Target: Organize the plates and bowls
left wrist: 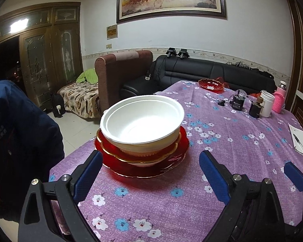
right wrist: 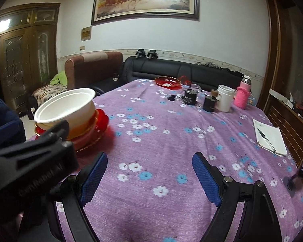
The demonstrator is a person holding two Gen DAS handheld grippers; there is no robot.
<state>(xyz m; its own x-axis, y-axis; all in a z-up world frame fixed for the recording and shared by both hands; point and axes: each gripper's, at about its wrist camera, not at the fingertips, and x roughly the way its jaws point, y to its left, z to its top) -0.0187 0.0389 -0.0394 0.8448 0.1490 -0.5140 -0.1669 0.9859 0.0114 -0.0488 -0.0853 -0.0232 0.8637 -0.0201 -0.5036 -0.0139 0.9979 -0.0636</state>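
Note:
A stack of two nested white bowls (left wrist: 143, 119) sits on red gold-rimmed plates (left wrist: 143, 165) near the table's left edge. The stack also shows at the left of the right wrist view (right wrist: 70, 109). My left gripper (left wrist: 151, 173) is open and empty, just short of the stack, with its jaws wide apart. My right gripper (right wrist: 149, 173) is open and empty over bare tablecloth, to the right of the stack. A lone red dish (left wrist: 211, 84) sits at the table's far edge; it also shows in the right wrist view (right wrist: 167, 81).
The table has a purple flowered cloth (right wrist: 171, 131). At the far right stand a white cup (right wrist: 224, 98), a pink bottle (right wrist: 242, 94) and small dark jars (right wrist: 189, 96). A notebook with a pen (right wrist: 270, 139) lies at the right edge. Sofas stand behind the table.

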